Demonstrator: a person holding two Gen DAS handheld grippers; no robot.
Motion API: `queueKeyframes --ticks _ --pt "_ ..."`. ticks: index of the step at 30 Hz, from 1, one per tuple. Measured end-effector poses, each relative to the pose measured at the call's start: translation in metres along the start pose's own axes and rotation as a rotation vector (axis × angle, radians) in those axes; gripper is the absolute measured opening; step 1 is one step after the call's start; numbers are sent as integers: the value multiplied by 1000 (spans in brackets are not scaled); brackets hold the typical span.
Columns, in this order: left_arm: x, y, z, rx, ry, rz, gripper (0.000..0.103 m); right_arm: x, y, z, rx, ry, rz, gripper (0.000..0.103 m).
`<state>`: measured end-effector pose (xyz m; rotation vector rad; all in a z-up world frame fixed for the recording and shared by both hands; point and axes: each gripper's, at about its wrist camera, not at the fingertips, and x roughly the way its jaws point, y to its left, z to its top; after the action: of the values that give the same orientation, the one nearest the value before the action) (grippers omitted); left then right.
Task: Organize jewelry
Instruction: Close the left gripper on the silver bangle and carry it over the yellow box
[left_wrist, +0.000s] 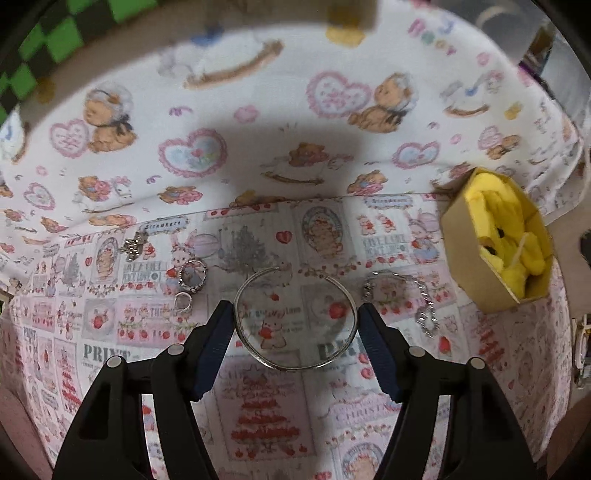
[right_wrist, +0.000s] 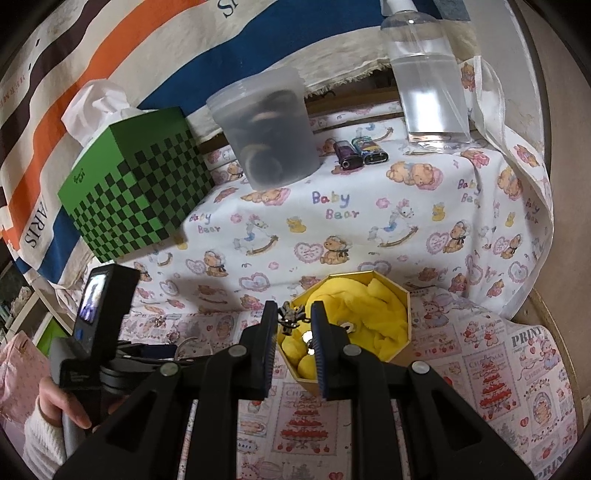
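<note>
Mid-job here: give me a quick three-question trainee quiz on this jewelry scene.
1. True or false: the left gripper brackets the open silver bangle on the printed cloth.
2. What does the right gripper hold?
3. The octagonal cardboard box is lined with: A) red velvet B) yellow fabric C) nothing

Key: 1 true; 2 a small dark metal charm, above the box; 3 B

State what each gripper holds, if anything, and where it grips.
Right gripper: a small charm, pinched at its sides. Left gripper: straddles the bangle; hold uncertain.
</note>
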<state>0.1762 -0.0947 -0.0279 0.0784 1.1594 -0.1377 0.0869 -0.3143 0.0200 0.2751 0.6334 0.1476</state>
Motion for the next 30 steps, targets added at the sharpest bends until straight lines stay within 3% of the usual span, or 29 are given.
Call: queueKeyframes --ticks 6,10,14,16,17,20,26,30 --pt "-41 -20 -18 20 -69 -56 67 8 -16 -2 96 3 54 17" --pt "-70 -28 -21 49 -132 -168 67 23 -33 -7 175 24 60 17" --pt "-66 -39 -4 59 -145 -238 67 27 -56 -7 269 24 94 19" --pt "-58 -52 7 58 -133 -262 67 28 -67 -6 312 26 91 25" --pt "-55 -57 9 61 -126 -274 67 27 -70 -6 330 20 91 33" --pt "-45 -76 18 74 -105 -311 67 20 -87 -3 401 -6 114 35" --pt "-15 -110 36 85 -59 -385 67 4 -114 1 498 -76 44 38" --pt "-6 -128 44 99 -47 -399 67 -6 -125 6 470 -119 -74 43"
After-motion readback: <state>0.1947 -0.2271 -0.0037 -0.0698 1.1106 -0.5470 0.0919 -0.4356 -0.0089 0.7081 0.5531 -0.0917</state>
